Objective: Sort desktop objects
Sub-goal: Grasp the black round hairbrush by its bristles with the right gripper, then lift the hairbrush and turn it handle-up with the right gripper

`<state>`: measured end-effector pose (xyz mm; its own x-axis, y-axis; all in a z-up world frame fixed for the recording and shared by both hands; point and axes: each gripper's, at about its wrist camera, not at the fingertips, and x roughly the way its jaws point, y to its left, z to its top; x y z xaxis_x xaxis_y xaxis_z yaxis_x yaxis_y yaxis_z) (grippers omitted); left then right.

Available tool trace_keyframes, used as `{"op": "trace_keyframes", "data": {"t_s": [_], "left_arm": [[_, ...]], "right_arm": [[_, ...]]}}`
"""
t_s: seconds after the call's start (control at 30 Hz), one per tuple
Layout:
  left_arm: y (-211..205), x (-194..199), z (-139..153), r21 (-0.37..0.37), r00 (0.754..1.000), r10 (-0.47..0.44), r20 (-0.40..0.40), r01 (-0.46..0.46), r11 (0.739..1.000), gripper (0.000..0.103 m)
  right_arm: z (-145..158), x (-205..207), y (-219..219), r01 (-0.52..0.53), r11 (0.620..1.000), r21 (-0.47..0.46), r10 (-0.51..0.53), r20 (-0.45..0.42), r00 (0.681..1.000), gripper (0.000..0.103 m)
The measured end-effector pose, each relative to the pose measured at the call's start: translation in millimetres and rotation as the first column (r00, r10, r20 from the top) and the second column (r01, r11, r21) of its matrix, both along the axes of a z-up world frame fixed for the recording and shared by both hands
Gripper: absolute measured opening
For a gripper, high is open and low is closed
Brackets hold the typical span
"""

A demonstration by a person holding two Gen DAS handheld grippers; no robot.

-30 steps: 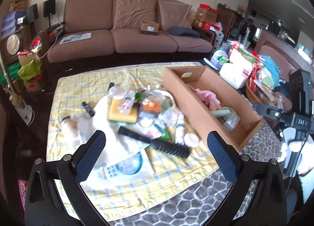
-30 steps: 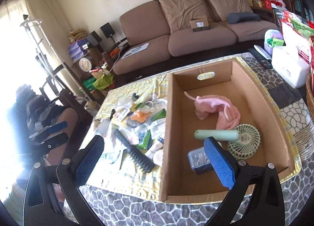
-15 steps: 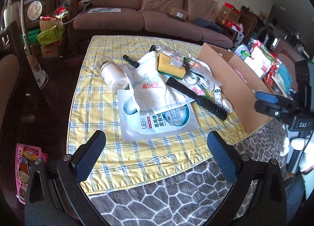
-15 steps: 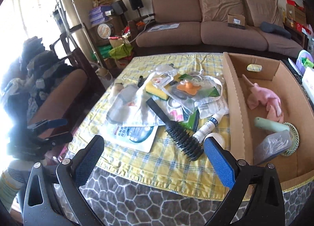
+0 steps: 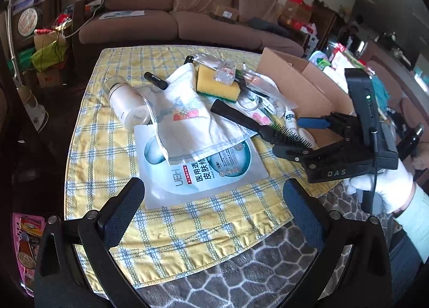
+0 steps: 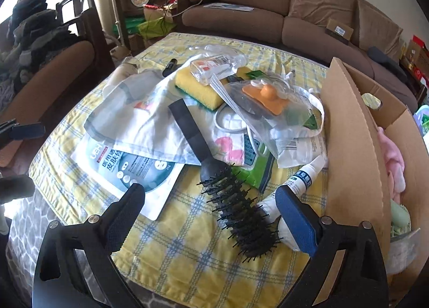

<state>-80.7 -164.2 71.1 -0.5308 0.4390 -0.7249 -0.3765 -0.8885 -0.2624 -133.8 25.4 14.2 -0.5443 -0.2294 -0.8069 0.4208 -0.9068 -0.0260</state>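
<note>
The right gripper (image 6: 209,209) is held over the black hairbrush (image 6: 236,206), jaws wide but closing in; the bristle head is framed between the fingers, not pressed by either pad; a white tube (image 6: 300,176) is seen just past the blue right pad, and the cardboard box (image 6: 354,147) with something pink inside is found further right. The left gripper (image 5: 214,203) is spread open with nothing in it; a face-mask pouch (image 5: 203,171) lies just ahead on the yellow checked cloth (image 5: 187,227). Only the left view catches the gloved hand (image 5: 383,187) carrying the other gripper; only the right view shows the orange item in its clear bag (image 6: 270,99).
</note>
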Motion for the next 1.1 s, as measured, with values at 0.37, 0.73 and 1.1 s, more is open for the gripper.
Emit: {"op": "trace_keyframes", "data": {"t_s": [0.37,0.73,1.1], "left_arm": [[11,-6,-8,0.077,0.998,-0.035,0.052,0.030,0.997,0.103],[10,-4,-33,0.277,0.977,-0.021,0.214,-0.040,0.960,0.081],[5,-9,-58,0.236,0.958,0.023,0.287,-0.094,0.967,0.080]], "right_arm": [[-20,-18,15,0.008,0.999,-0.047,-0.002,0.118,0.993,0.047],[-19,54,-6,-0.054,0.974,-0.219,0.094,0.176,0.980,0.045],[-24,89,-35,-0.157,0.982,-0.105,0.173,0.164,0.971,0.056]]}}
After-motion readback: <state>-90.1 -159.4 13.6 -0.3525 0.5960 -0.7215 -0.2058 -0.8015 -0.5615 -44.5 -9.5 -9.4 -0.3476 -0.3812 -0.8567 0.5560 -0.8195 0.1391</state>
